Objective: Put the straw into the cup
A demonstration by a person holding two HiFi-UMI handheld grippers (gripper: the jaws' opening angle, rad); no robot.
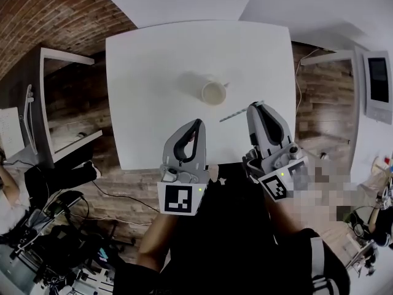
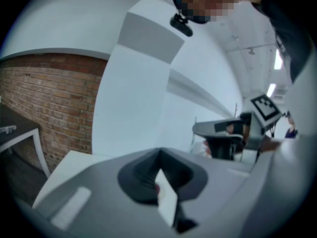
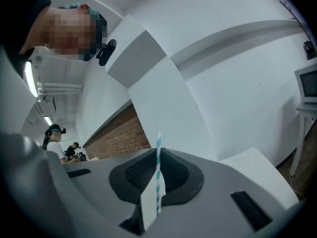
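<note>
Currently the right hand-held gripper is pinching the striped straw just right of the cup mid-frame on the counter. The left hand-held gripper is idling closed and empty. Pinched lightly, the straw is probably risking swivelling and missing the rim.

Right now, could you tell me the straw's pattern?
The straw has teal-and-white stripes, clearest in the right gripper view.
</note>
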